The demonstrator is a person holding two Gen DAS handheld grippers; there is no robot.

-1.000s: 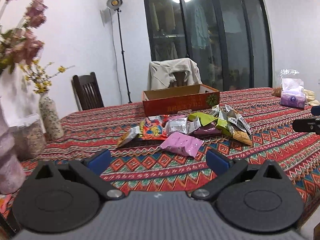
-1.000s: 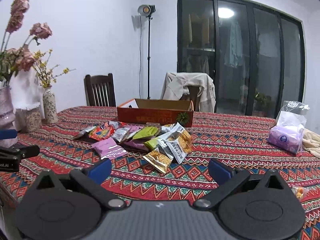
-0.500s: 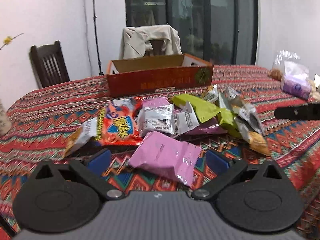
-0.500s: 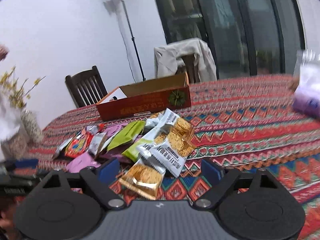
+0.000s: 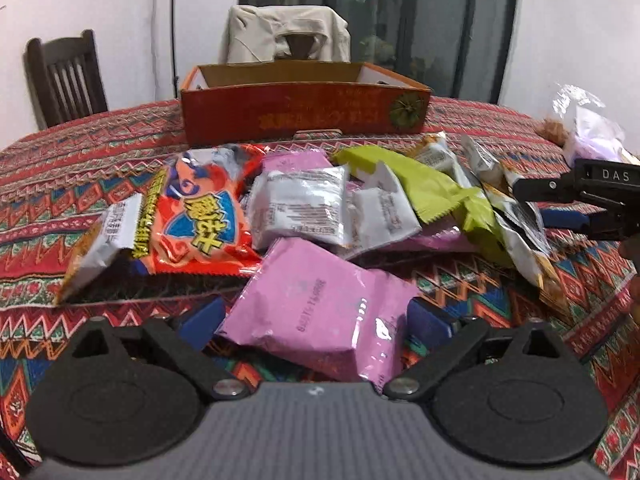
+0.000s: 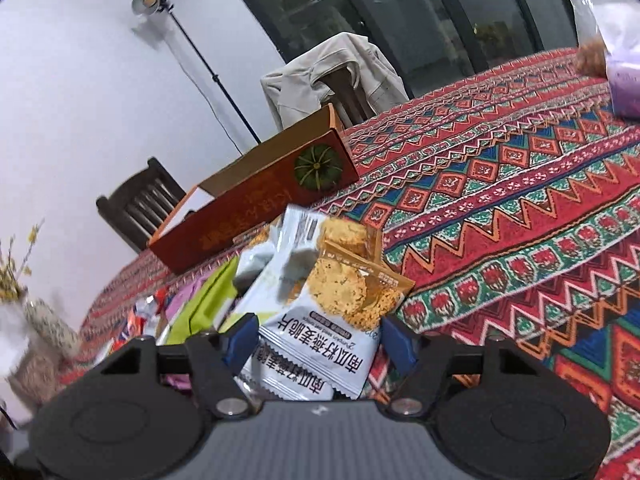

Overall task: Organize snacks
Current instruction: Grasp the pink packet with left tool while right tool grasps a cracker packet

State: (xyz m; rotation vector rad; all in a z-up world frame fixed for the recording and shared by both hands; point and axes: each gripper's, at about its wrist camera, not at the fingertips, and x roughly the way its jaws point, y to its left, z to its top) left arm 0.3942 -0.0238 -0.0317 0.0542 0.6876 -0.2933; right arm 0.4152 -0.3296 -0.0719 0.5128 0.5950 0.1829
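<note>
We see our left gripper [image 5: 316, 322], fingers spread, straddling a glossy pink snack packet [image 5: 320, 304] on the patterned desk [image 5: 460, 284]. Our right gripper [image 6: 320, 340], fingers spread, flanks a white cracker packet [image 6: 324, 340].

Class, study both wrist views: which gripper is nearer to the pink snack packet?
Left. The left gripper has its open fingers on either side of the pink snack packet. The right gripper is off to the right, straddling a white cracker packet.

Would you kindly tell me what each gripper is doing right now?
Left gripper: open, straddling the pink snack packet, not clamped.
Right gripper: open around the white cracker packet.
</note>
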